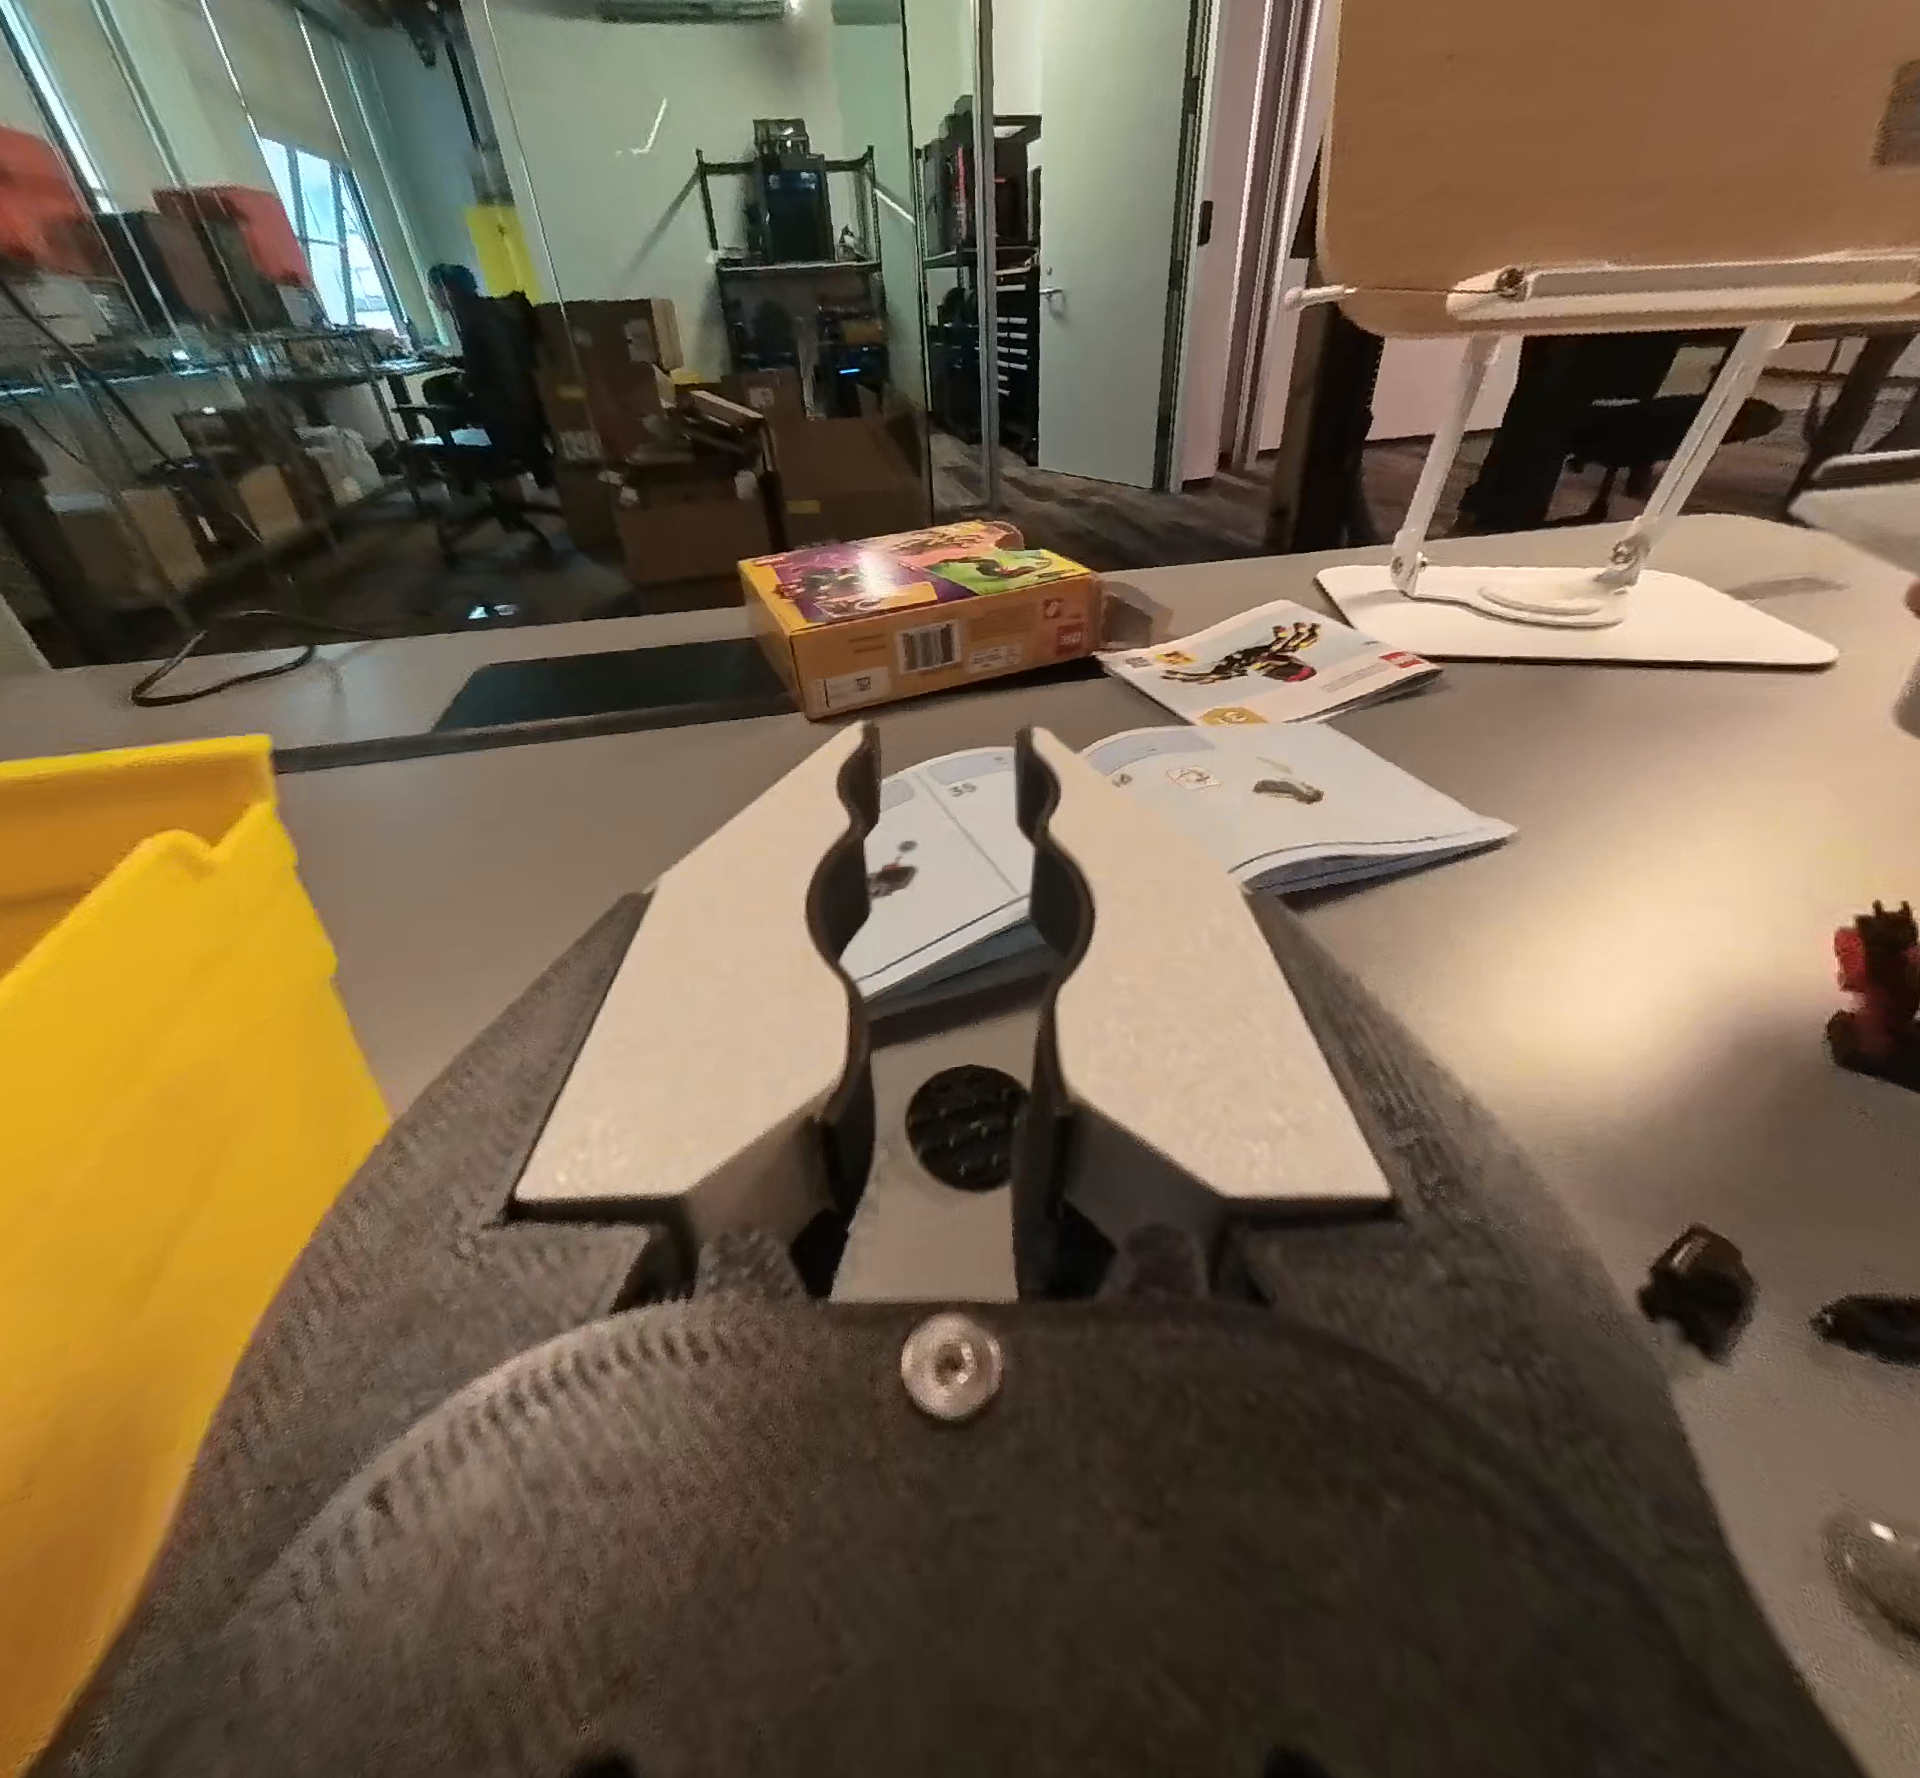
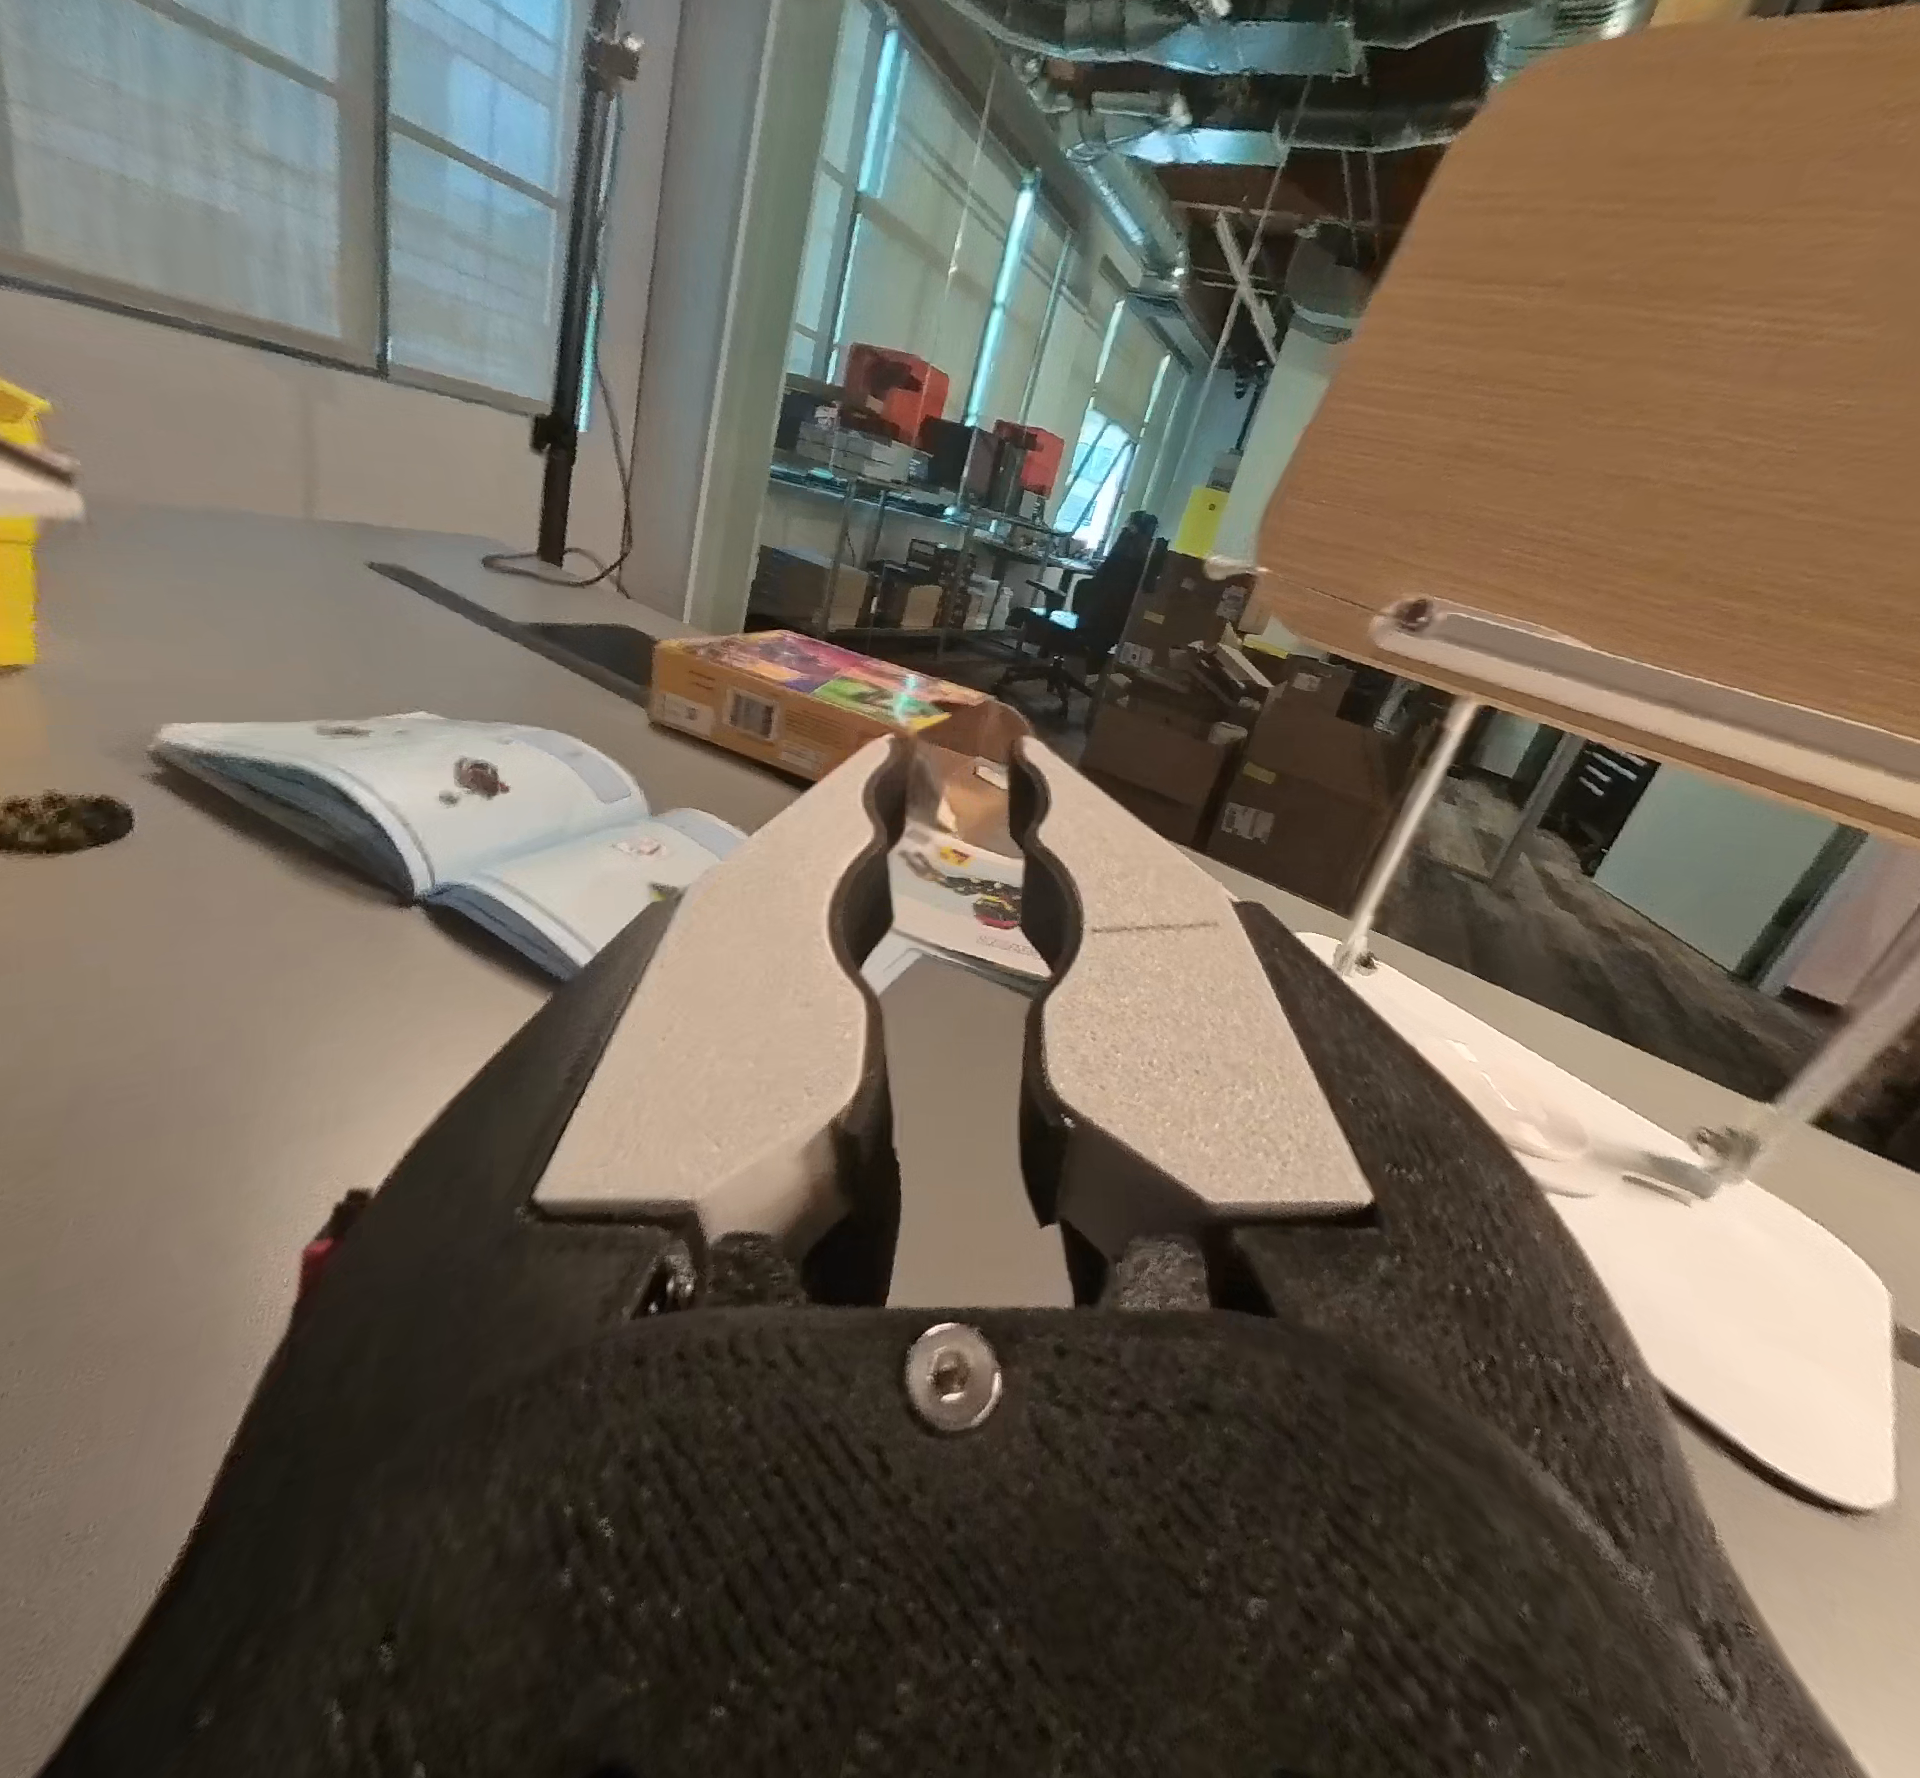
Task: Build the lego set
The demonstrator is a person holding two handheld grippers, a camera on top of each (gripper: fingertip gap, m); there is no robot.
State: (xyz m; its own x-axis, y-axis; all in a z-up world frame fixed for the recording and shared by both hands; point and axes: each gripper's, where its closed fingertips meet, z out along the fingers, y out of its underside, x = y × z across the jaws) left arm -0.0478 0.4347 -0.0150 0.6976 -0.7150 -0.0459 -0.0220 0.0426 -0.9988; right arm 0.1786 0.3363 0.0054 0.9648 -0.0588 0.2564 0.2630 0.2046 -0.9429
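My left gripper (image 1: pixel 948 741) is open and empty, low over the grey table, pointing at an open instruction booklet (image 1: pixel 1226 824). A small red and black lego build (image 1: pixel 1875 1001) stands at the right edge, with loose black lego pieces (image 1: pixel 1694 1287) nearer me. The yellow lego box (image 1: pixel 914 616) lies behind the booklet, with a second closed booklet (image 1: pixel 1273 668) to its right. My right gripper (image 2: pixel 951 749) is open and empty, pointing toward the lego box (image 2: pixel 810 700). The open booklet (image 2: pixel 457 814) lies to its left, and the second booklet (image 2: pixel 966 897) shows between the fingers.
A yellow bin (image 1: pixel 135 1053) stands close at my left. A white stand with a wooden board (image 1: pixel 1621 87) rises at the right; its white base (image 2: pixel 1662 1261) lies on the table. A black round grommet (image 2: pixel 57 819) sits in the tabletop. From my left tips it is roughly 9 centimetres to the black round grommet (image 2: pixel 57 819); from my right, 25 centimetres.
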